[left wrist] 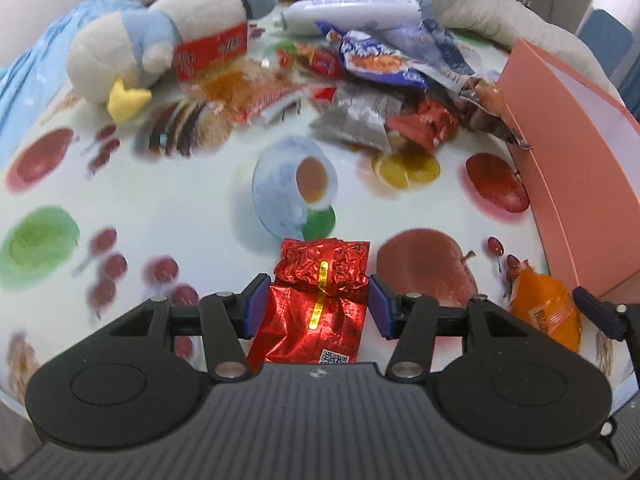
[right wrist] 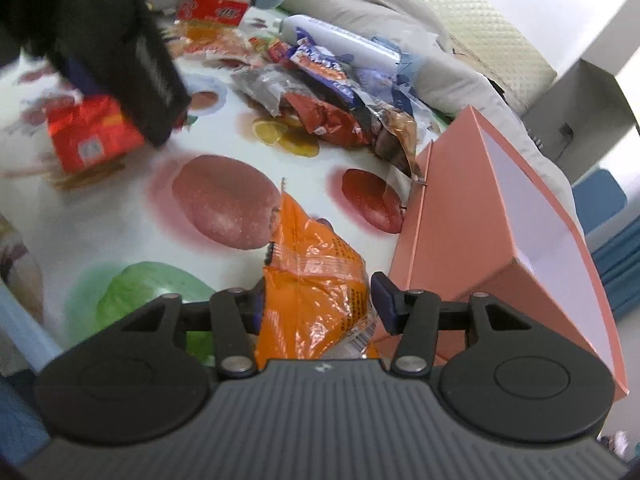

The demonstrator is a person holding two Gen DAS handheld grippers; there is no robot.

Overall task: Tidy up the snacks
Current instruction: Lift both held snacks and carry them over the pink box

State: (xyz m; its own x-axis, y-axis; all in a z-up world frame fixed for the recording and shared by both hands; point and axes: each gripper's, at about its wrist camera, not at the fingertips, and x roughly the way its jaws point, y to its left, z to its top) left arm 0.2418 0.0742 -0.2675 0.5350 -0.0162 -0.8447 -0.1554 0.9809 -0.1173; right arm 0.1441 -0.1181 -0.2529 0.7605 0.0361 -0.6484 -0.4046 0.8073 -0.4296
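Beside pink box [right wrist: 452, 216]: right gripper [right wrist: 318, 300] loosening on orange packet [right wrist: 316, 280]; left gripper [left wrist: 316, 304] clamps red packet [left wrist: 320, 300].

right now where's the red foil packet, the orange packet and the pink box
red foil packet [left wrist: 320, 300]: left wrist view, middle of its crinkled front
orange packet [right wrist: 312, 280]: right wrist view, centre of the wrapper
pink box [right wrist: 452, 216]: right wrist view, its outer side wall

The left hand-held gripper [right wrist: 100, 40] was a dark blur that hid part of the red packet [right wrist: 92, 136]. The far snack pile [left wrist: 380, 80] was smeared, its labels unreadable. The pink box [left wrist: 572, 160] ran off the picture's edge.
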